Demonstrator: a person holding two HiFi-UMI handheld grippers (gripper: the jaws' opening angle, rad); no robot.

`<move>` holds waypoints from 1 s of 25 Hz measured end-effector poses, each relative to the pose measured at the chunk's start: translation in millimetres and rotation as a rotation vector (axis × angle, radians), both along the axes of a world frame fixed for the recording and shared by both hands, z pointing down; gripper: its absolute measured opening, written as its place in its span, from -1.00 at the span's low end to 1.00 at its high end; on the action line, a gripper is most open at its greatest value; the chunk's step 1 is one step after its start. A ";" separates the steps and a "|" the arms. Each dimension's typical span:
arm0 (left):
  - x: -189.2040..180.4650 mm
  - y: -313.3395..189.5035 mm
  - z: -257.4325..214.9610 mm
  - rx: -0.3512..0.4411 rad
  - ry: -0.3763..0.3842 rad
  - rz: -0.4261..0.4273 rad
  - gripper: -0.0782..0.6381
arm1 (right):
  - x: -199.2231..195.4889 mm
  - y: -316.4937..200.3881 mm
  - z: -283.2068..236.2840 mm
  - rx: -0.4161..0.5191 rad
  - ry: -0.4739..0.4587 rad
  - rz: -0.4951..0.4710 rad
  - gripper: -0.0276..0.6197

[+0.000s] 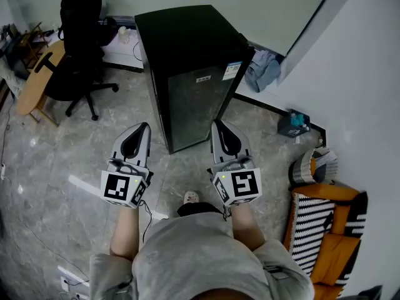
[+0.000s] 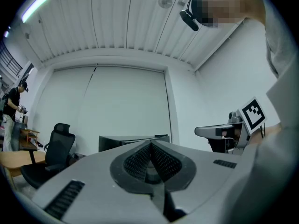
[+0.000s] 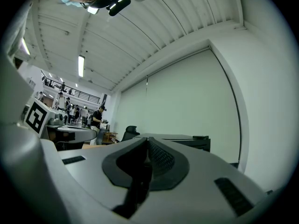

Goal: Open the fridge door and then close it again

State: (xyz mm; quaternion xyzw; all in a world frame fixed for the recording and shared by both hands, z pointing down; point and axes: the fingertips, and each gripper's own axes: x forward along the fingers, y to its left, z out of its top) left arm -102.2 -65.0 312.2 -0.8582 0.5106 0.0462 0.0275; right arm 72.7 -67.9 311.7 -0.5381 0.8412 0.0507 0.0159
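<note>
The black fridge (image 1: 187, 61) stands on the floor ahead of me, its grey door (image 1: 194, 108) closed. My left gripper (image 1: 145, 127) hovers short of the fridge's front left corner, jaws shut and empty. My right gripper (image 1: 216, 125) hangs by the front right corner, also shut on nothing. Neither touches the fridge. The left gripper view shows the closed left gripper (image 2: 150, 144) with the fridge top (image 2: 133, 140) beyond it. The right gripper view shows the closed right gripper (image 3: 146, 141) level with the fridge top (image 3: 187, 140).
A black office chair (image 1: 78, 39) and a wooden table (image 1: 34, 83) stand at the far left. Clothes (image 1: 262, 67), a blue box (image 1: 294, 122), a basket (image 1: 315, 164) and an orange striped seat (image 1: 328, 227) line the white wall on the right.
</note>
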 end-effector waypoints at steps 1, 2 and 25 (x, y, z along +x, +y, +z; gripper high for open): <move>3.1 -5.7 -0.2 0.001 -0.001 -0.007 -0.74 | 2.8 -6.6 -0.3 0.001 0.001 -0.007 -0.84; 5.9 -11.1 0.1 0.002 -0.004 -0.012 -0.74 | 5.3 -13.1 -0.4 0.001 0.001 -0.015 -0.84; 8.8 -79.4 76.0 -0.213 -0.049 -0.093 -0.74 | 8.6 -102.1 74.8 -0.196 0.049 -0.102 -0.84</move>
